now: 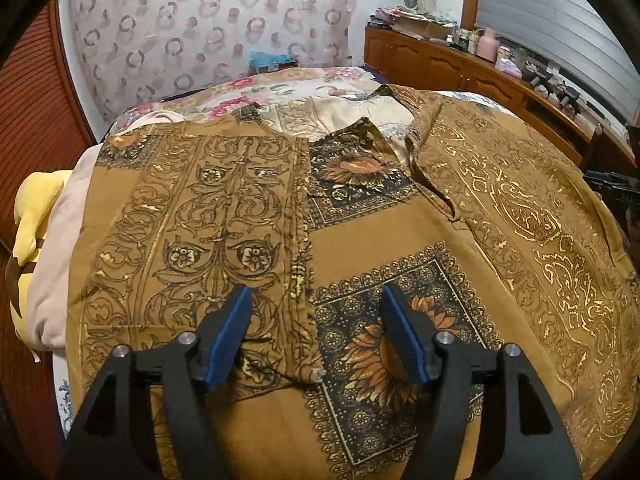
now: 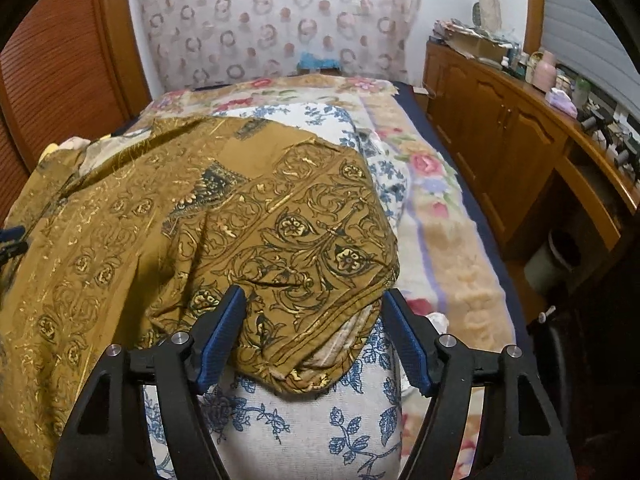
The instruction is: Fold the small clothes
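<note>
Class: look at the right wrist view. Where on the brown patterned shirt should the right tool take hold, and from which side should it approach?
Probably the folded corner of the brown patterned shirt that overhangs the blue floral cushion. Come from the near side, pointing downward, as the right tool already does. That hemmed edge lies loose and slightly lifted between the open jaws, so the fingers can close on it.

Home bedroom, bed (image 2: 460, 248) under floral blanket, wooden cabinets (image 2: 500, 128) along wall, patterned curtain (image 1: 208, 24)
</note>
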A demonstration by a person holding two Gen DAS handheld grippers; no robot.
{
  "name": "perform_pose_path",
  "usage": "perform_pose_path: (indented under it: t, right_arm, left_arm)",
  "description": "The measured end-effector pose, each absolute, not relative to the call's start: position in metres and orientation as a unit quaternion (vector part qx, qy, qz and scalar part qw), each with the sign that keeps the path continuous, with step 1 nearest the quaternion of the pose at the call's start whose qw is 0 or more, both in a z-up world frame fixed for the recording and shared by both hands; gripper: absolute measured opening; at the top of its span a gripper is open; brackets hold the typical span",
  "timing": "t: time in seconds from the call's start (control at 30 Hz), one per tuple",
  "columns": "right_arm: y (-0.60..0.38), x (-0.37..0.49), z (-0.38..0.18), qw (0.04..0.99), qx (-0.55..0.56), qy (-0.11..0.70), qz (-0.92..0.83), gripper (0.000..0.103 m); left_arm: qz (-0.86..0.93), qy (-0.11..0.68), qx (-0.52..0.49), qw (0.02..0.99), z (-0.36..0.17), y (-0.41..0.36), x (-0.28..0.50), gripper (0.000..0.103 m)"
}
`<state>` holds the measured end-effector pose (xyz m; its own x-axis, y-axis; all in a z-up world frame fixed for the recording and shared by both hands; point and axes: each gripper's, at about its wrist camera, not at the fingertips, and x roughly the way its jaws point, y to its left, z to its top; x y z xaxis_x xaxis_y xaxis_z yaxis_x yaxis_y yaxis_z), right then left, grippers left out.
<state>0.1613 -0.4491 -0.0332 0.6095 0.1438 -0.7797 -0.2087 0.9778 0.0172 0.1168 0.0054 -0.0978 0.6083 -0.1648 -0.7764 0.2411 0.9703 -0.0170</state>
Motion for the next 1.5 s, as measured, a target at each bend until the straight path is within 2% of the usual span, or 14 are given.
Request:
perform_pose_path:
  t: [0.23,0.3,0.43,0.53,0.6,0.67,0.7,0.8,1.5]
  right_arm:
    - [-0.44,0.163,-0.037,0.893,-0.069,0.435,0.094,0.071]
    - [-0.441,0.163,-0.037,0.893,-0.069,0.435,0.095,0.071]
    - [-0.44,0.162,-0.037,0.893,-0.07,0.433,0.1,0.063]
    - [-0.438,0.16,-0.036,0.893,-0.072,0.432,0.108,0.053]
    - [-0.436,0.16,-0.035,0.892,-0.073,0.431,0.114,0.039]
    - [-0.432,0.159,-0.035,0.891,-0.076,0.431,0.123,0.031]
    - [-0.43,0.159,-0.035,0.89,-0.079,0.431,0.127,0.021]
    - [-0.423,0.157,-0.034,0.888,-0.092,0.429,0.136,0.009]
    - [-0.396,0.158,0.006,0.905,-0.095,0.38,0.166,0.007]
  left_arm:
    - [-0.117,0.43,0.045,0.894,-0.098,0.003,0.117,0.077]
    - [-0.115,0.432,0.047,0.893,-0.099,0.002,0.117,0.082]
    - [-0.111,0.434,0.046,0.893,-0.099,0.001,0.12,0.086]
    - [-0.107,0.436,0.044,0.892,-0.1,0.002,0.12,0.089]
    - [-0.107,0.436,0.044,0.892,-0.1,0.002,0.12,0.09]
    - [-0.107,0.437,0.044,0.892,-0.101,0.003,0.121,0.09]
    - [-0.107,0.437,0.043,0.892,-0.1,0.003,0.121,0.09]
    - [-0.106,0.436,0.043,0.893,-0.1,0.002,0.12,0.09]
    - [-0.101,0.347,-0.01,0.932,-0.044,0.032,0.093,0.09]
